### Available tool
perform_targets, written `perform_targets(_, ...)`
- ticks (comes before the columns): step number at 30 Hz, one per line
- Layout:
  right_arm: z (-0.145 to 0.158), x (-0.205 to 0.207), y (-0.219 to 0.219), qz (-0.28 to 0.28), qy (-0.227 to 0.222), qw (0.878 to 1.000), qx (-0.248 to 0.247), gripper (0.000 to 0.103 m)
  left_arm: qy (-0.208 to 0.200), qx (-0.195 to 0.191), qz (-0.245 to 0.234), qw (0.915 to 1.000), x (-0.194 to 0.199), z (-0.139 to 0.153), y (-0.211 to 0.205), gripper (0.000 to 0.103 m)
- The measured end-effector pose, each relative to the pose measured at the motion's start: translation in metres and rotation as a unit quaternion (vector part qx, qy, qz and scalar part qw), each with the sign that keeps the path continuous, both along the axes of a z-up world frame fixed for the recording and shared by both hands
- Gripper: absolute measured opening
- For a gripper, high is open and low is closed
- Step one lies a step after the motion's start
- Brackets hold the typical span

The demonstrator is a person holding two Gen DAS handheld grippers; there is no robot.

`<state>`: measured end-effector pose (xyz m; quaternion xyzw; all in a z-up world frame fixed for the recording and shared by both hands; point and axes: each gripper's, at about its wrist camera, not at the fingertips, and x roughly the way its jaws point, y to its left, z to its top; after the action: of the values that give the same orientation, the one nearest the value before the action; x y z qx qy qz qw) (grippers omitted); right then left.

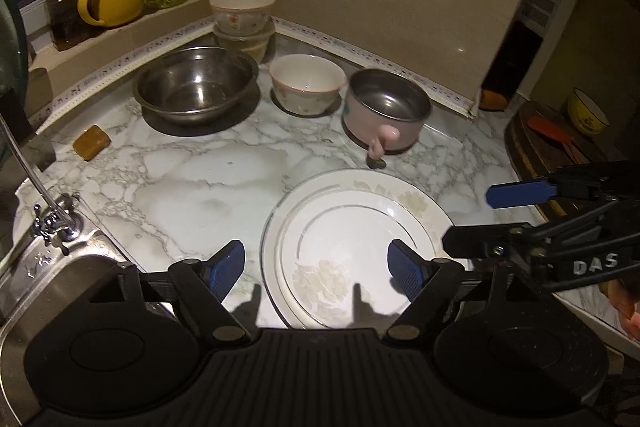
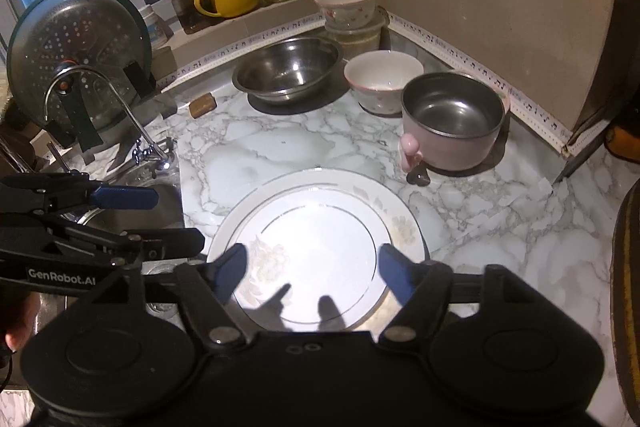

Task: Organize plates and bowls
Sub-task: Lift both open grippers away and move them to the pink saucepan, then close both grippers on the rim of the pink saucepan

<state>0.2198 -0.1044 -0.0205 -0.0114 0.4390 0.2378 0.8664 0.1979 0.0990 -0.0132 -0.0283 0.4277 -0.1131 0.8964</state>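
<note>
The left tongs and right tongs stand wide open, holding nothing, both tilted down over the stacked plates flat on the worktop. Beyond is bare marble, then the steel bowl, white bowl and pink pot along the wall

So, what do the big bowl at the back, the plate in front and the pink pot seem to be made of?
Big bowl: probably stainless steel, with a grey mirror-like sheen and reflections.
Plate: looks like glazed ceramic or porcelain, glossy white with silver rings and a faint flower print.
Pink pot: metal inside, shiny grey; the outside is a matte pink coating, possibly plastic or enamel.
</note>
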Motion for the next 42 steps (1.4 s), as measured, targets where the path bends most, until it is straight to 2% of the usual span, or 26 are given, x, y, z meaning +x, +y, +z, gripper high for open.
perform_targets(7, 0.009, 0.033, -0.006, 0.019, -0.006, 1.0, -0.005, 0.093, -0.009, 0.006, 0.023, 0.9997, 0.03, 0.006, -0.004, 0.078)
perform_targets(19, 0.0, 0.122, -0.059, -0.04, -0.001, 0.999, -0.019, 0.096, -0.002, 0.016, 0.016, 0.9997, 0.12, 0.008, -0.052, 0.078)
perform_targets(27, -0.017, 0.167, -0.084, -0.088, 0.012, 0.996, -0.027, 0.096, 0.0, 0.021, 0.019, 0.9996, 0.175, -0.001, -0.083, 0.078)
perform_targets(35, -0.037, 0.197, -0.09, -0.1, 0.023, 0.994, -0.032, 0.094, 0.041, 0.005, 0.038, 0.9984, 0.223, -0.029, -0.095, 0.078)
perform_targets(38, -0.045, 0.206, -0.088, -0.098, 0.031, 0.994, -0.04, 0.091, 0.045, 0.007, 0.044, 0.998, 0.233, -0.04, -0.1, 0.078)
perform_targets(42, -0.051, 0.211, -0.087, -0.097, 0.038, 0.993, -0.047, 0.081, 0.052, 0.007, 0.045, 0.9976, 0.244, -0.05, -0.105, 0.078)
